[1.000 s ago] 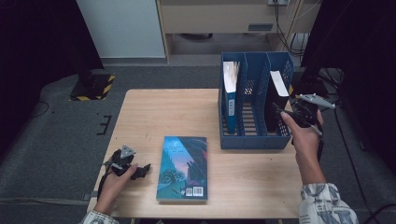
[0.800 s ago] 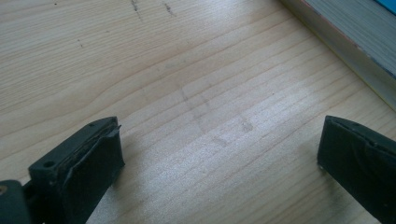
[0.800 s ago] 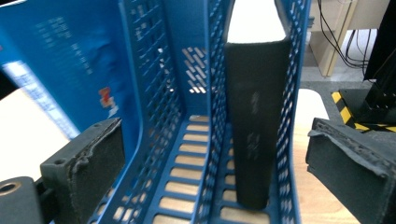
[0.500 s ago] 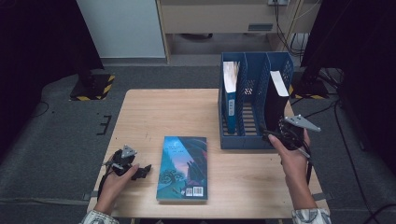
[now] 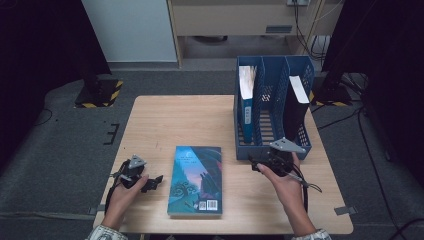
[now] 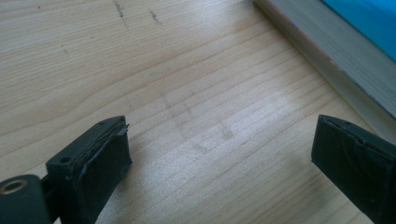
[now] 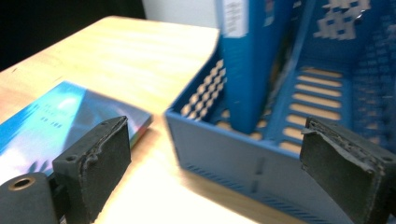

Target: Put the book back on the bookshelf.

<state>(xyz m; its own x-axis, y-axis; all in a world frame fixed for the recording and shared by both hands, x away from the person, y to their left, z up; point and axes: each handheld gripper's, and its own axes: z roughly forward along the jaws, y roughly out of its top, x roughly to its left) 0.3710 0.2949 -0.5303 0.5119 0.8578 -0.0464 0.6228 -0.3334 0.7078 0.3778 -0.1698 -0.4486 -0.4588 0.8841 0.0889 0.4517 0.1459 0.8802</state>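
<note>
The book (image 5: 196, 179) lies flat in the lower middle of the high view, long side running up the frame. My left gripper (image 5: 153, 183), open and empty, sits just left of it, nearer than my right gripper (image 5: 256, 165), also open and empty, by the blue file rack (image 5: 272, 150).

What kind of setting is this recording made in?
Probably a lab or recording studio set up as a desk: a wooden table with a blue file rack and book, black curtains and loose cables around it.
</note>
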